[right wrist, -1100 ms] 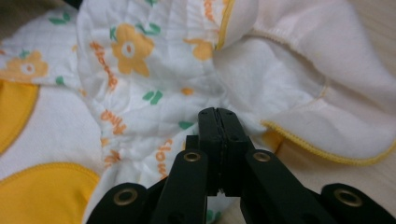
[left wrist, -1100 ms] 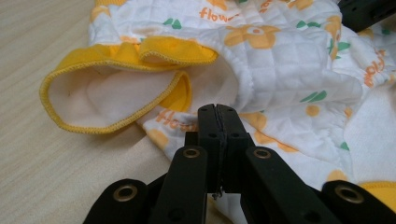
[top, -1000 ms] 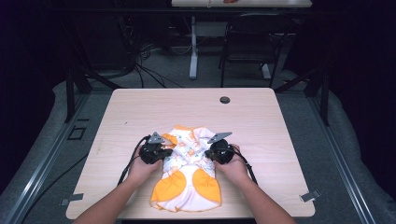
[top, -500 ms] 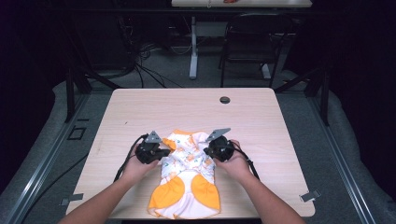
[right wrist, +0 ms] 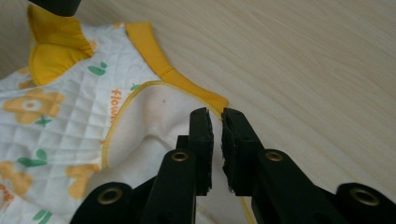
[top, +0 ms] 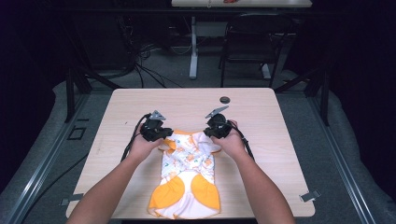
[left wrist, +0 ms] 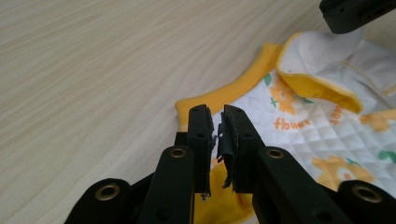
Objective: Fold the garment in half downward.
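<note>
A white and orange baby garment (top: 187, 179) lies flat at the table's near edge. At its far end, the left gripper (top: 164, 136) and right gripper (top: 211, 134) have just opened, jaws slightly apart above the fabric, gripping nothing. Farther off, a small dark disc (top: 225, 99) rests on the bare wooden table (top: 280, 140).
</note>
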`<action>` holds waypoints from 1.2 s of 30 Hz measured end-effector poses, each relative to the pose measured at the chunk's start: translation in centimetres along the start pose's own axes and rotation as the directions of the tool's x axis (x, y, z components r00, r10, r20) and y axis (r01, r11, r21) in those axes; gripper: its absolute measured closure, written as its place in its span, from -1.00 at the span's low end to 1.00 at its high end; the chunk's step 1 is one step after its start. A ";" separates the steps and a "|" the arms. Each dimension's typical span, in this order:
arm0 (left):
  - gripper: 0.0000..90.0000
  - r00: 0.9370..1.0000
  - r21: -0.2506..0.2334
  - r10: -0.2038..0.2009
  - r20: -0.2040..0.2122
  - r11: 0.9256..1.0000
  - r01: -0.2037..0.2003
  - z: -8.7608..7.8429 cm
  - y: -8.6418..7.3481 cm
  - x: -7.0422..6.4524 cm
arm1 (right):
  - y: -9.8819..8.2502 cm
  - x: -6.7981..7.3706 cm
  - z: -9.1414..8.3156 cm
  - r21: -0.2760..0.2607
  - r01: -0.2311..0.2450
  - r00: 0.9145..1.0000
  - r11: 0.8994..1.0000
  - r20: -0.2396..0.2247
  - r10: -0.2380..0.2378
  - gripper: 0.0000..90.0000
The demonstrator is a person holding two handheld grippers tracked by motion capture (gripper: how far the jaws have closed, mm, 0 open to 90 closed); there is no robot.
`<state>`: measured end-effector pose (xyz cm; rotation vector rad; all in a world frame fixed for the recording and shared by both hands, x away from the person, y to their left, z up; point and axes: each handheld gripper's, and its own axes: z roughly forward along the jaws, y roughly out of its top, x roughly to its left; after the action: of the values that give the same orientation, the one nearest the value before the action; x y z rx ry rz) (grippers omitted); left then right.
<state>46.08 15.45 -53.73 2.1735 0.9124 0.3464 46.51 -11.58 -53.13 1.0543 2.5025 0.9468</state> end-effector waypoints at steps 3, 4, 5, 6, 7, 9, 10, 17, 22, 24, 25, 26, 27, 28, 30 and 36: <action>0.76 1.000 0.010 0.004 -0.012 1.000 -0.004 0.7 -0.1 0.3 | -0.2 -0.1 0.8 0.034 -0.006 1.000 0.999 0.000 0.006 0.77; 0.74 1.000 0.012 -0.001 -0.009 1.000 0.001 1.0 -0.2 0.4 | -0.2 -0.1 1.1 0.045 -0.003 1.000 0.999 0.010 0.003 0.77; 0.71 1.000 0.025 -0.007 -0.008 1.000 0.007 1.3 -0.4 0.6 | -0.3 0.0 1.4 0.034 -0.023 1.000 0.999 0.011 0.023 0.75; 0.69 1.000 0.033 -0.009 -0.010 0.999 0.009 1.5 -0.5 0.7 | -0.4 -0.1 1.5 0.048 -0.024 1.000 0.999 0.009 0.023 0.73; 0.67 1.000 0.044 -0.014 -0.017 0.999 0.015 1.7 -0.7 0.8 | -0.4 -0.1 1.6 0.050 -0.026 1.000 0.998 0.014 0.025 0.72; 0.63 1.000 0.052 -0.025 -0.019 0.998 0.026 2.0 -0.9 1.0 | -0.7 -0.2 1.9 0.051 -0.041 0.999 0.998 0.013 0.040 0.69; 0.59 0.999 0.052 -0.028 -0.020 0.998 0.029 2.1 -0.9 1.0 | -0.9 -0.3 2.1 0.051 -0.049 0.999 0.997 0.008 0.049 0.67; 0.42 0.999 0.066 -0.035 -0.036 0.997 0.038 2.7 -1.2 1.0 | -1.9 -0.5 2.9 0.067 -0.082 0.996 0.994 -0.012 0.083 0.57; 0.32 0.999 0.081 -0.045 -0.025 0.996 0.047 3.2 -1.8 0.9 | -1.9 -0.8 2.9 0.074 -0.089 0.996 0.993 -0.012 0.090 0.43; 0.31 0.998 0.063 -0.055 -0.026 0.996 0.057 3.2 -2.0 1.0 | -1.9 -0.9 2.9 0.079 -0.100 0.995 0.992 -0.015 0.101 0.39; 0.31 0.998 0.059 -0.059 -0.024 0.996 0.060 3.2 -2.1 1.0 | -1.9 -0.9 2.9 0.074 -0.102 0.994 0.992 -0.018 0.104 0.36; 0.31 0.998 0.056 -0.058 -0.024 0.997 0.059 3.2 -2.1 1.0 | -1.9 -1.0 2.9 0.079 -0.101 0.995 0.992 -0.015 0.102 0.34; 0.31 0.998 0.057 -0.057 -0.024 0.997 0.058 3.2 -2.1 1.0 | -1.9 -1.0 2.9 0.074 -0.107 0.994 0.991 -0.017 0.109 0.34; 0.32 0.998 0.059 -0.055 -0.026 0.997 0.056 3.2 -2.1 0.9 | -1.9 -1.0 2.9 0.073 -0.107 0.994 0.992 -0.019 0.109 0.34; 0.32 0.998 0.063 -0.051 -0.027 0.997 0.053 3.2 -2.1 0.9 | -1.8 -1.0 2.8 0.067 -0.108 0.994 0.992 -0.022 0.110 0.34; 0.48 0.999 0.071 -0.039 -0.015 0.997 0.040 3.2 -2.0 0.7 | -1.8 -0.9 3.0 0.062 -0.100 0.994 0.993 -0.029 0.102 0.33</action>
<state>47.15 15.12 -57.39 2.2169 0.9874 0.3141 47.54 -11.73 -56.57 1.2042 2.5398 0.9282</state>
